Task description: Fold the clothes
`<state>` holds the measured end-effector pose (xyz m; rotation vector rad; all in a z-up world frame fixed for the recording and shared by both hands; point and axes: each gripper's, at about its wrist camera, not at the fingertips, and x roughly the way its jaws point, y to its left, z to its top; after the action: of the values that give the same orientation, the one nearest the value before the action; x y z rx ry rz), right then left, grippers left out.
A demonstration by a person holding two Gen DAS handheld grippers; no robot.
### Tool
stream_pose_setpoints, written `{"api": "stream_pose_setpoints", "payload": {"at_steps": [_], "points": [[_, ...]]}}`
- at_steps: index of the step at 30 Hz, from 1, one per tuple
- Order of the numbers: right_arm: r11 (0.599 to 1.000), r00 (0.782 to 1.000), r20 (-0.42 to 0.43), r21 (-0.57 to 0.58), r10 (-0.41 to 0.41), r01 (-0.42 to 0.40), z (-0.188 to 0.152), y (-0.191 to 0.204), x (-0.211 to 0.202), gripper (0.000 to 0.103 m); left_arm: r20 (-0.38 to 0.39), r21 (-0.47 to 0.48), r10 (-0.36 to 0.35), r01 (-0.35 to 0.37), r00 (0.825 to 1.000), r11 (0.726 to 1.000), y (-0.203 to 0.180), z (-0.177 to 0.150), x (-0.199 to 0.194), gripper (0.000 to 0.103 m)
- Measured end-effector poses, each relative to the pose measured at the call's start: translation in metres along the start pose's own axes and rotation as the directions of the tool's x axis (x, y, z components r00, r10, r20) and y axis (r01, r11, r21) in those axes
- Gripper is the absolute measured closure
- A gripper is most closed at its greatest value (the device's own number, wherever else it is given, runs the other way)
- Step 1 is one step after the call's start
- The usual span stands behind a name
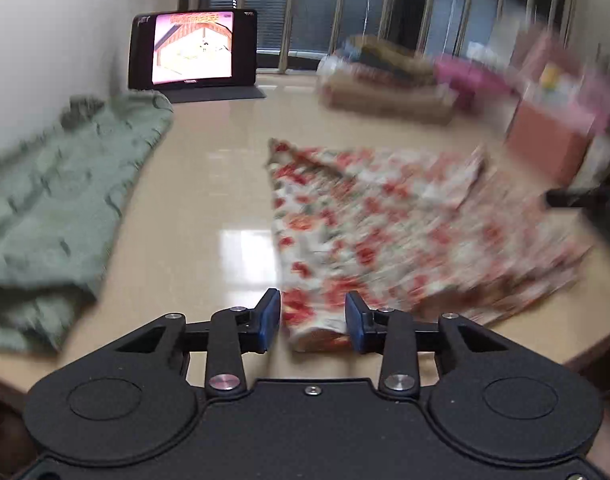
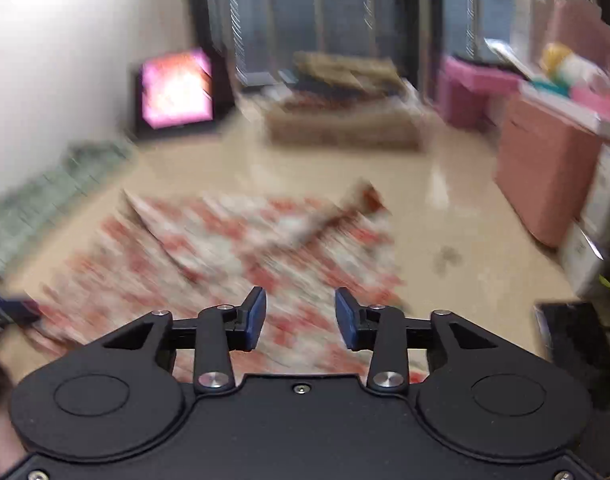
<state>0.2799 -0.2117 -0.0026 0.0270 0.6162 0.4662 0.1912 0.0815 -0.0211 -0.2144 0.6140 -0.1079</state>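
A floral cloth (image 1: 385,220) with red blooms lies folded flat on the beige table (image 1: 209,184), blurred by motion. My left gripper (image 1: 313,312) is at the cloth's near left corner. Its blue pads (image 1: 270,316) stand apart with the corner between them, and a gap shows beside the left pad. In the right wrist view the same floral cloth (image 2: 233,240) spreads ahead, one corner turned up at its far right. My right gripper (image 2: 301,312) hovers over the cloth's near edge, jaws apart with only the cloth below showing between them.
A green garment (image 1: 57,184) lies along the wall at the left. A lit tablet (image 1: 193,48) stands at the back left. A cardboard box (image 1: 385,96) of clothes sits at the back, and pink boxes (image 1: 545,136) crowd the right side.
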Motion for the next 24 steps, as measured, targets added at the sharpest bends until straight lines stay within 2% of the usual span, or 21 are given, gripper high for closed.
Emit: {"api": "stream_pose_setpoints", "payload": {"at_steps": [1,2,3,4,5,7,10,13,14,15,16,20,22,24], "points": [[0.996,0.996,0.018,0.004,0.092,-0.092,0.002,0.015,-0.007,0.049,0.045,-0.024,-0.006,0.008,0.999,1.000,0.006,0.001,-0.011,0.043],[0.985,0.985,0.029,-0.007,0.171,-0.171,0.004,0.033,-0.012,0.043,0.090,-0.045,-0.009,0.013,0.996,0.999,0.012,0.003,-0.022,0.018],[0.975,0.975,0.023,-0.046,0.220,-0.219,0.004,0.055,-0.014,0.031,0.124,-0.069,0.003,0.005,0.992,0.998,0.019,0.005,-0.031,0.003],[0.966,0.970,0.009,-0.103,0.241,-0.239,0.002,0.079,-0.016,0.024,0.146,-0.097,0.015,-0.001,0.989,0.995,0.028,0.007,-0.039,0.001],[0.955,0.969,-0.005,-0.169,0.248,-0.245,-0.003,0.103,-0.014,0.013,0.155,-0.125,0.012,0.007,0.988,0.992,0.037,0.010,-0.045,0.000],[0.929,0.968,-0.028,-0.275,0.251,-0.249,-0.013,0.147,-0.008,0.012,0.150,-0.199,-0.002,0.033,0.989,0.979,0.059,0.012,-0.053,0.000],[0.904,0.967,-0.032,-0.348,0.254,-0.249,-0.027,0.189,0.009,0.012,0.142,-0.306,0.017,0.028,0.990,0.952,0.089,0.011,-0.064,0.000],[0.894,0.984,-0.039,-0.413,0.175,-0.175,-0.035,0.216,0.030,0.014,0.135,-0.357,0.056,-0.004,0.989,0.934,0.110,0.007,-0.072,0.000],[0.893,0.987,-0.054,-0.420,0.152,-0.160,-0.037,0.221,0.037,0.022,0.132,-0.367,0.067,-0.014,0.989,0.930,0.116,0.005,-0.074,0.000],[0.894,0.989,-0.069,-0.423,0.131,-0.148,-0.039,0.226,0.044,0.035,0.123,-0.373,0.071,-0.020,0.990,0.928,0.122,0.004,-0.076,0.000],[0.895,0.990,-0.081,-0.424,0.114,-0.138,-0.042,0.229,0.049,0.040,0.116,-0.376,0.069,-0.020,0.991,0.927,0.126,0.003,-0.077,0.000],[0.912,0.991,-0.109,-0.394,0.078,-0.115,-0.049,0.234,0.064,0.045,0.096,-0.357,0.051,-0.014,0.994,0.934,0.133,0.003,-0.079,0.000],[0.923,0.989,-0.116,-0.364,0.089,-0.126,-0.050,0.233,0.066,0.047,0.086,-0.327,0.043,-0.013,0.995,0.945,0.132,0.005,-0.078,0.000],[0.933,0.987,-0.128,-0.331,0.101,-0.138,-0.049,0.232,0.067,0.053,0.075,-0.305,0.025,-0.001,0.997,0.952,0.129,0.006,-0.074,0.000]]}}
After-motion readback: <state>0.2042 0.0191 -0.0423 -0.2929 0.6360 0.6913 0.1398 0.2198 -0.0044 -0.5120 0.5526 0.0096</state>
